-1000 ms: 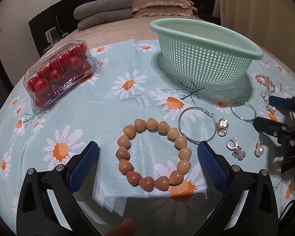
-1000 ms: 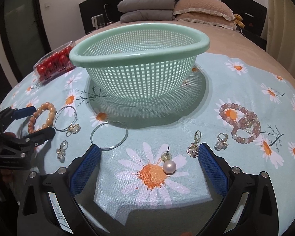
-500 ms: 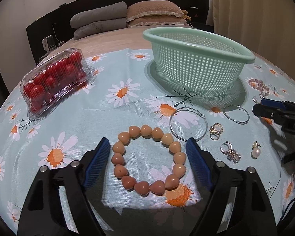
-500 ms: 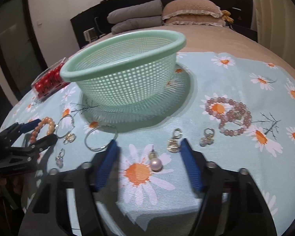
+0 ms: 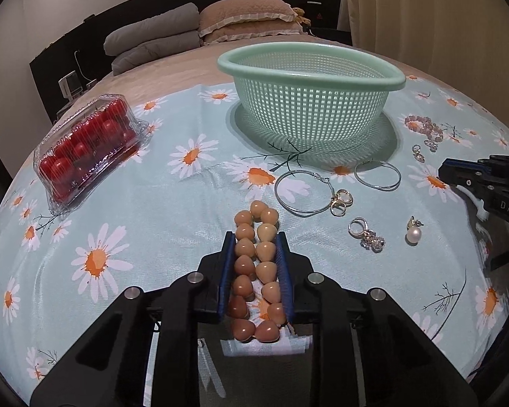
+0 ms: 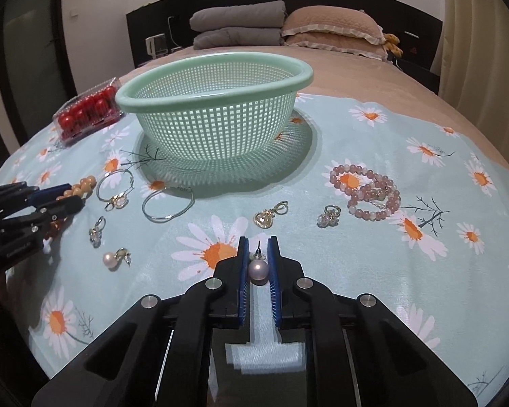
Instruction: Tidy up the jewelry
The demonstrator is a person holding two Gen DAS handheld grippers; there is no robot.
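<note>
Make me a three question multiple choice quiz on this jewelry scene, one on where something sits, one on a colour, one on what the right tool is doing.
1. Where is the box of red balls relative to the basket in the left wrist view?
A. To its left
B. Inside it
C. To its right

2. What colour is the basket?
A. Red
B. Mint green
C. Black

3. What is the state of the right tool?
A. Wide open over bare cloth
B. Closed on a pearl earring
C. Holding the pink bead bracelet

Answers:
1 A, the clear box lies left of the basket.
2 B, its rim and mesh are pale green.
3 B, the jaws have just been closing and the blue pads now press on the pearl.
</note>
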